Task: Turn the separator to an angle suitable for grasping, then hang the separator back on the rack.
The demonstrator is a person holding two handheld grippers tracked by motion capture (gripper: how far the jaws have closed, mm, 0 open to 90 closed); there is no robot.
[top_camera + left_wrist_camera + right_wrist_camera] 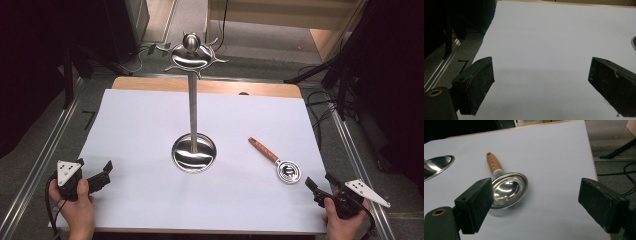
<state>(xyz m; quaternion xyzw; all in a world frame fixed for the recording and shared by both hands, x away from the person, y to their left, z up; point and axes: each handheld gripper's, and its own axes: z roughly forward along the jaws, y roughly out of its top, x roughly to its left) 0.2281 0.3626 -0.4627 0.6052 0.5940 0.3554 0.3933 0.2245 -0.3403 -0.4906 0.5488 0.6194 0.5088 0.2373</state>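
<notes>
A steel utensil stand with a tall pole and a hooked top stands mid-table on a round dish base; an edge of that base appears in the right gripper view. To its right lies a small ladle with a wooden handle and a shiny steel bowl. My right gripper rests at the table's front right, open, just short of the ladle's bowl, nothing between its pads. At the front left corner my left gripper is open over bare white sheet.
A white sheet covers the wooden table. Metal rails run along both sides. Dark tripod legs and cables lie on the floor to the right and behind the table.
</notes>
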